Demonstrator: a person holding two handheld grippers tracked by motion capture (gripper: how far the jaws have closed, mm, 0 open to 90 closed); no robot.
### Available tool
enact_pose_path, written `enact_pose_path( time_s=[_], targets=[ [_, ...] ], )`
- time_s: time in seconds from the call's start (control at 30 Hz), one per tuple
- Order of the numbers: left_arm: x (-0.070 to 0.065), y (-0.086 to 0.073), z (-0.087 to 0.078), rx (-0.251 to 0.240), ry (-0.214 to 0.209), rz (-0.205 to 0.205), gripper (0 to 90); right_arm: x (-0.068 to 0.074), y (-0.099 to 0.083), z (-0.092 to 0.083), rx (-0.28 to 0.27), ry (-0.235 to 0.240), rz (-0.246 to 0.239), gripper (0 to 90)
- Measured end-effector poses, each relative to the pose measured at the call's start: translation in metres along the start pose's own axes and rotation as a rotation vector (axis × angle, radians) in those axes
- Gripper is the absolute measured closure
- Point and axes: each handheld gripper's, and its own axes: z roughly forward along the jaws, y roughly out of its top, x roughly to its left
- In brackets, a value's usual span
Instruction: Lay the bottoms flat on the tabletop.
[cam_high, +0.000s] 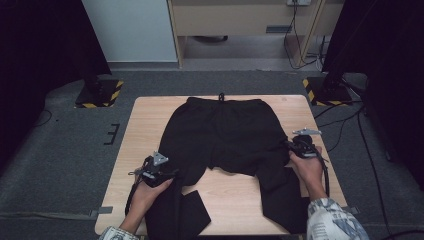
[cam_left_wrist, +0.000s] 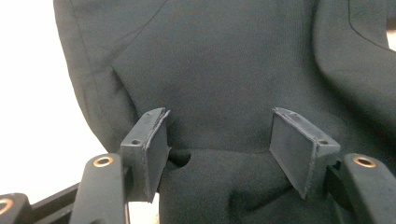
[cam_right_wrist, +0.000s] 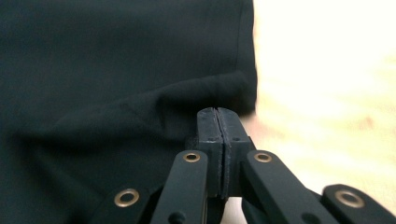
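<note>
The person's left hand (cam_high: 150, 192) comes in from the near edge of the desk (cam_high: 145, 125) and holds the left tongs (cam_high: 167, 174) low over the left leg of a pair of black trousers (cam_high: 225, 132). In the left gripper view the jaws stand apart, a raised fold of the cloth between the pads (cam_left_wrist: 156, 149) but not squeezed by them.

The right hand (cam_high: 307, 170) reaches forward along the desk's right side, the right tongs (cam_high: 290, 146) at the outer edge of the right leg — jaws fully together, and whether they pinch the hem I cannot tell.

The trousers lie flat in the middle of the desk, waistband and drawstring at the far side, legs running toward the person. The left leg's lower part is folded at an angle — its end overhangs the near edge.
</note>
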Motion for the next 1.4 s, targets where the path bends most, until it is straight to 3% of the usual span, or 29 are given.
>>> enact_pose_path(
  time_s=[0.1, 0.17, 0.2, 0.27, 0.3, 0.37, 0.47, 0.53, 0.57, 0.73, 0.93, 1.07, 1.2, 1.4],
  targets=[
    [0.0, -0.001, -0.001, -0.001, -0.003, 0.003, 35.3, 0.005, 0.009, 0.011, 0.014, -0.016, -0.01, 81.1],
    [0.0, -0.001, -0.001, 0.002, -0.004, 0.007, 35.2, 0.012, 0.011, 0.01, -0.005, -0.023, -0.014, 72.9],
    [0.0, -0.001, -0.001, 0.002, -0.004, 0.007, 35.1, 0.012, 0.011, 0.01, -0.005, -0.023, -0.014, 72.9],
    [0.0, 0.0, 0.0, 0.002, -0.005, 0.007, 34.8, 0.016, 0.01, 0.001, -0.025, -0.015, -0.02, 64.2],
    [0.0, 0.0, 0.0, 0.002, -0.005, 0.007, 34.5, 0.019, 0.007, -0.011, -0.036, -0.008, -0.031, 55.7],
    [-0.001, 0.0, 0.0, 0.002, -0.005, 0.008, 34.4, 0.021, 0.0, -0.026, -0.056, -0.022, -0.037, 53.0],
    [-0.002, 0.0, 0.0, 0.003, 0.0, 0.014, 34.3, 0.017, -0.016, -0.047, -0.077, -0.03, -0.037, 53.0],
    [-0.002, 0.0, 0.0, 0.003, 0.0, 0.014, 34.3, 0.017, -0.02, -0.051, -0.076, -0.025, -0.032, 53.0],
    [-0.002, 0.0, 0.0, 0.003, 0.001, 0.014, 34.2, 0.015, -0.036, -0.059, -0.058, -0.031, -0.033, 53.0],
    [-0.002, 0.0, -0.001, 0.007, 0.001, 0.017, 34.1, 0.012, -0.061, -0.062, -0.026, -0.032, -0.012, 52.2],
    [-0.003, 0.001, 0.0, 0.006, 0.001, 0.02, 33.6, 0.019, -0.063, -0.062, -0.033, -0.027, -0.002, 50.2],
    [-0.004, 0.001, 0.0, 0.008, -0.002, 0.021, 33.4, 0.027, -0.059, -0.059, -0.041, -0.022, -0.049, 55.6],
    [-0.004, 0.001, 0.0, 0.008, -0.003, 0.023, 33.4, 0.039, -0.055, -0.055, -0.057, 0.004, -0.049, 49.6],
    [-0.004, 0.001, 0.0, 0.006, -0.005, 0.021, 33.3, 0.053, -0.05, -0.045, -0.066, 0.038, -0.093, 42.2]
  ],
)
